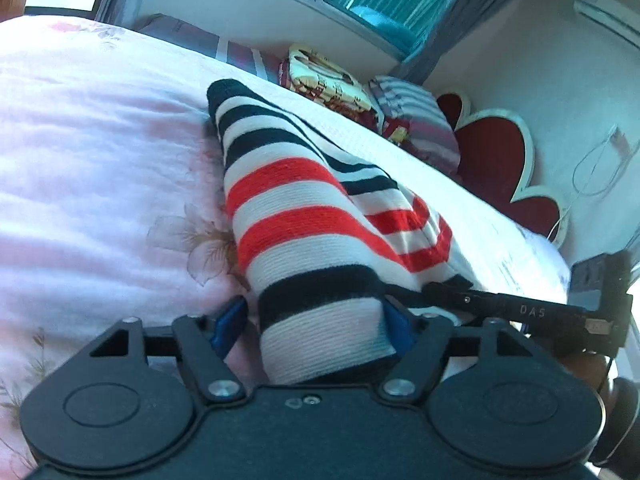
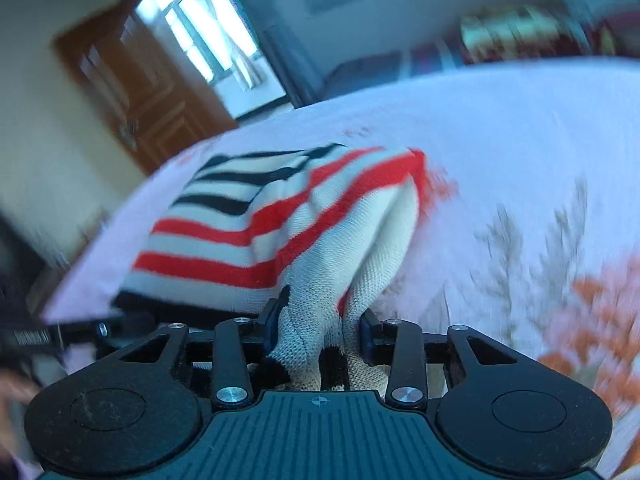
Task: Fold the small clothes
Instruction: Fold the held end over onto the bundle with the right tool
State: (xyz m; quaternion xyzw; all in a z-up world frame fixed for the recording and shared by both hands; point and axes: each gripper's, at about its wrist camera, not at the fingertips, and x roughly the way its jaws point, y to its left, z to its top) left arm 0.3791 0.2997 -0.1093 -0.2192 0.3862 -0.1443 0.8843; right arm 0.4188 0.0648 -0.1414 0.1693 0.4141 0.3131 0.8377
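Note:
A small knit sweater [image 1: 288,208] with white, red and navy stripes lies on the pink floral bed cover [image 1: 88,184]. My left gripper [image 1: 316,320] is shut on the sweater's striped end, with cloth bunched between its blue pads. My right gripper [image 2: 320,328] is shut on another bunched white part of the sweater [image 2: 248,224], which stretches away to the left in the blurred right wrist view. The right gripper's finger [image 1: 504,308] shows at the lower right of the left wrist view, close beside the left gripper.
Folded blankets and a striped pillow [image 1: 416,120] sit at the head of the bed by a red petal-shaped headboard [image 1: 496,148]. A wooden door [image 2: 132,92] and a window [image 2: 216,28] stand beyond the bed's edge. A white bed sheet [image 1: 400,160] runs beside the sweater.

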